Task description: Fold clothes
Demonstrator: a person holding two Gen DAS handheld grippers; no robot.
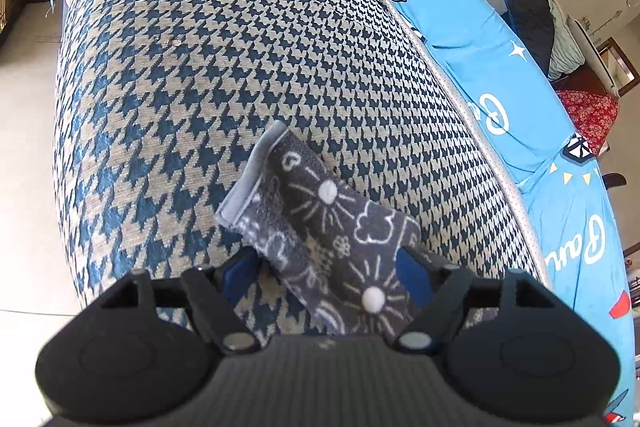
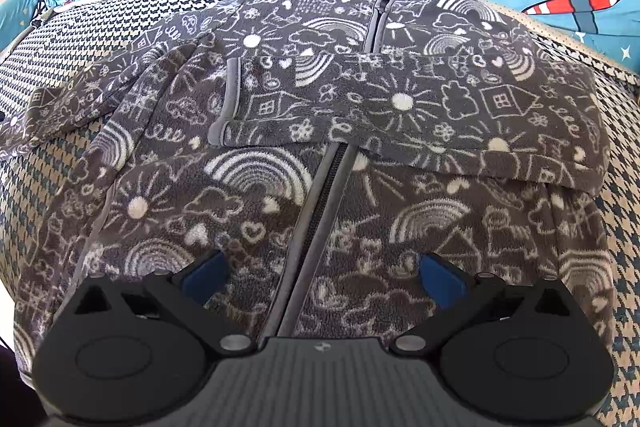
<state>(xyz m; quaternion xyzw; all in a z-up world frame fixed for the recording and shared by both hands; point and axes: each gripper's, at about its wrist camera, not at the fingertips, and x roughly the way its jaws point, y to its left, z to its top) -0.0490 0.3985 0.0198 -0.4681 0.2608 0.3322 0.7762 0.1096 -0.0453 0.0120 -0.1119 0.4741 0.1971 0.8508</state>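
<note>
A grey fleece jacket (image 2: 248, 187) with white doodles lies front up on the houndstooth cushion (image 2: 624, 227), its zipper (image 2: 320, 195) closed. One sleeve (image 2: 400, 103) is folded across the chest, with its cuff (image 2: 226, 99) at picture left. The other sleeve (image 2: 60, 99) stretches out to the left. My right gripper (image 2: 324, 277) hovers open over the jacket's lower front, astride the zipper and holding nothing. In the left wrist view that stretched sleeve (image 1: 332, 227) runs between the blue pads of my left gripper (image 1: 326, 273), cuff pointing away. The jaws stand wide and I see no pinch.
A blue quilt (image 1: 480, 47) printed with planes and lettering lies along the cushion's far side. Pale floor (image 1: 24, 147) drops off beyond the cushion's left edge (image 1: 60, 155). Dark bedding (image 1: 532, 19), a red floral cloth (image 1: 588, 115) and wooden furniture (image 1: 616, 63) stand at the far right.
</note>
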